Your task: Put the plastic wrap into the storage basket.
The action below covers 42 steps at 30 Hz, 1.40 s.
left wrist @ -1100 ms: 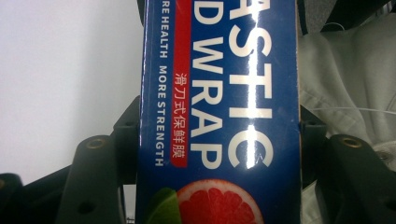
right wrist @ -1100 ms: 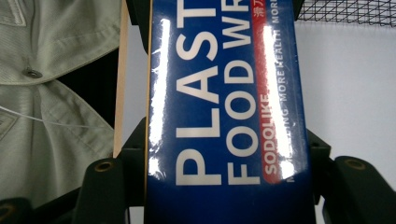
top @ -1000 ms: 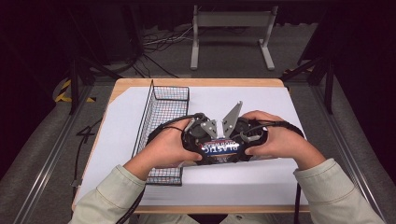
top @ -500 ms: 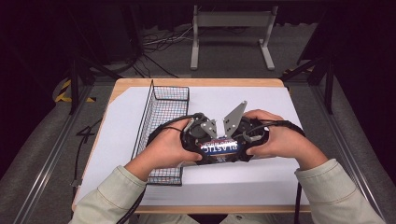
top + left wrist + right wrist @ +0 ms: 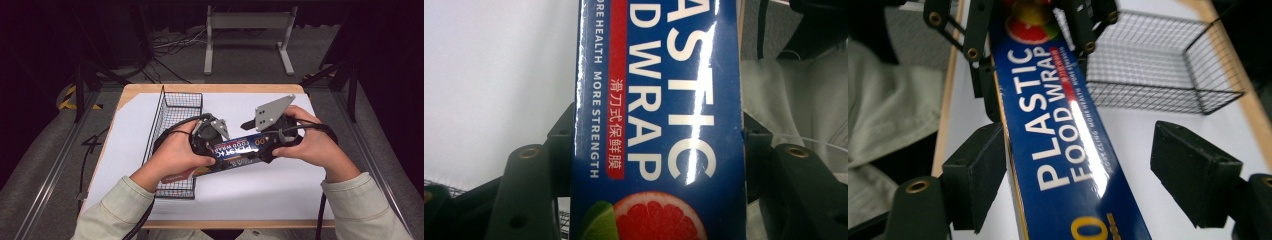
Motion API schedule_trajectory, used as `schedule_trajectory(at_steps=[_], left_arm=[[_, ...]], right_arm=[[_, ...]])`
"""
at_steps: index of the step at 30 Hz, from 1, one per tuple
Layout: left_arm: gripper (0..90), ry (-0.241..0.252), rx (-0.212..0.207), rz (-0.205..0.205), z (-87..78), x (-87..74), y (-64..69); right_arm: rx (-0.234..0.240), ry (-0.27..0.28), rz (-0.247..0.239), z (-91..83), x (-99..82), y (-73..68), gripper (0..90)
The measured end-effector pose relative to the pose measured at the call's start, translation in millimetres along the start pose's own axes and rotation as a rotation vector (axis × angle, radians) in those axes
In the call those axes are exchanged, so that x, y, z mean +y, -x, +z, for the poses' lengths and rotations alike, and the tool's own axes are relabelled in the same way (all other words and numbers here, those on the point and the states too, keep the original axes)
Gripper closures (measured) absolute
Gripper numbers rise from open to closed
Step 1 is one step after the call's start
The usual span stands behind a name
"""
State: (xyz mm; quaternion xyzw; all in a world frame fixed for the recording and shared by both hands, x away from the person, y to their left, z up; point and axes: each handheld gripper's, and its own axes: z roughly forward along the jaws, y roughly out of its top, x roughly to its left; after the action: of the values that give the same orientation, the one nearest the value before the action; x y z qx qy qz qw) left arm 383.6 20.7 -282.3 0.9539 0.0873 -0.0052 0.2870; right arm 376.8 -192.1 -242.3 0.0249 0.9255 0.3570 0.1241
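- The box of plastic food wrap (image 5: 235, 150) is a long, thin box, shiny and dark blue, with big white letters and a picture of a cut pink fruit at one end.
- It is being held up over the middle of the table (image 5: 280, 190), a bit nearer the front edge, lying level from left to right.
- The left claw (image 5: 212, 142) is squeezing one end of the box. In the left gripper view its two black jaws are pressing on both long sides.
- The right claw (image 5: 1088, 165) has just been opening. Its flat black pads are standing apart, with the box lying between them. One pad is sitting right by the box edge, and the other is well away from it.
- The wire basket (image 5: 172, 130) is sitting along the left side of the table. It is made of thin dark wire in little squares.
- The table top is flat, smooth and white, with a pale wood rim.
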Motion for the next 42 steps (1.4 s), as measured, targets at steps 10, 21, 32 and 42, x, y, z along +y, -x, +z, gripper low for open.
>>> schedule_trajectory(at_steps=[10, 21, 32, 42], left_arm=[[40.6, -0.004, 0.063, -0.133, -11.0, -6.0, -10.0], [40.6, 0.025, 0.146, -0.306, -24.5, -16.0, -25.2], [40.4, 0.069, 0.275, -0.440, -33.2, -22.1, -31.7], [40.2, 0.112, 0.362, -0.572, -37.7, -29.7, -41.2]], right_arm=[[-0.154, 0.119, 0.146, -22.9, -11.4, 10.7, 22.3], [-0.239, 0.178, 0.276, -32.2, -45.6, 19.7, 22.9], [-0.318, 0.203, 0.438, -22.1, -101.4, 24.4, 24.9], [-0.384, 0.180, 0.540, -9.3, -131.6, 21.4, 26.1]])
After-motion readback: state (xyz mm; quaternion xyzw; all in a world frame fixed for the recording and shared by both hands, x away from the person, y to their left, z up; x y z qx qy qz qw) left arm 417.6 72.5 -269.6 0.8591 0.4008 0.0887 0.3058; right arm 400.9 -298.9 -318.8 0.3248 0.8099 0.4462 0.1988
